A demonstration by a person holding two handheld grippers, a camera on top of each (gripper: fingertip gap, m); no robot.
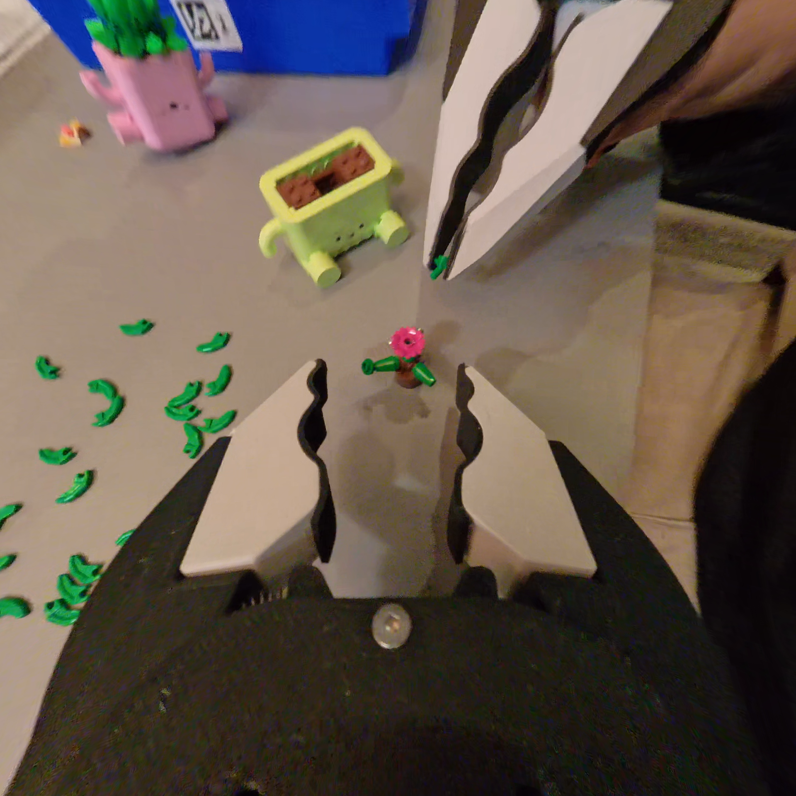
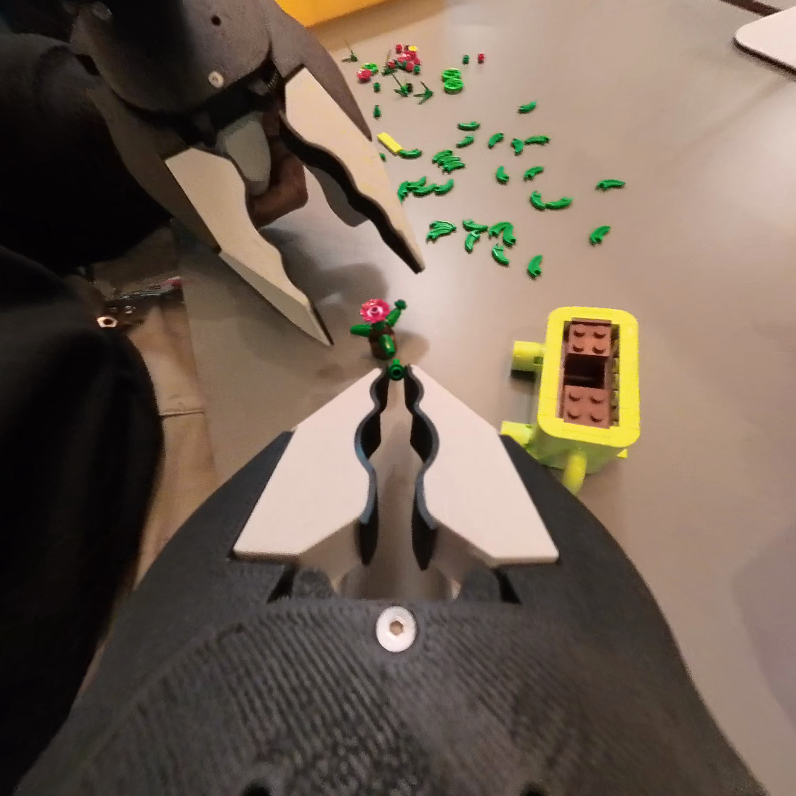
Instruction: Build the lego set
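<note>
- Flower stem (image 2: 379, 329): a small brown post with a pink bloom and green leaf pieces, standing upright on the grey table (image 1: 215, 280), directly ahead of both tools.
- Right gripper (image 2: 396, 371): fingers pinched narrow on a small green leaf piece (image 2: 396, 371), tip just short of the stem; judged nearer.
- Left gripper (image 1: 390, 370): fingers spread wide, empty, flanking the stem from the opposite side.
- Surroundings: yellow-green planter (image 1: 331, 206) stands apart; loose green leaves (image 1: 189, 405) scattered clear of the approach.

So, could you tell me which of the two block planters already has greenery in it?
The pink planter; green stalks fill its top, while the yellow-green planter shows only brown bricks.
</note>
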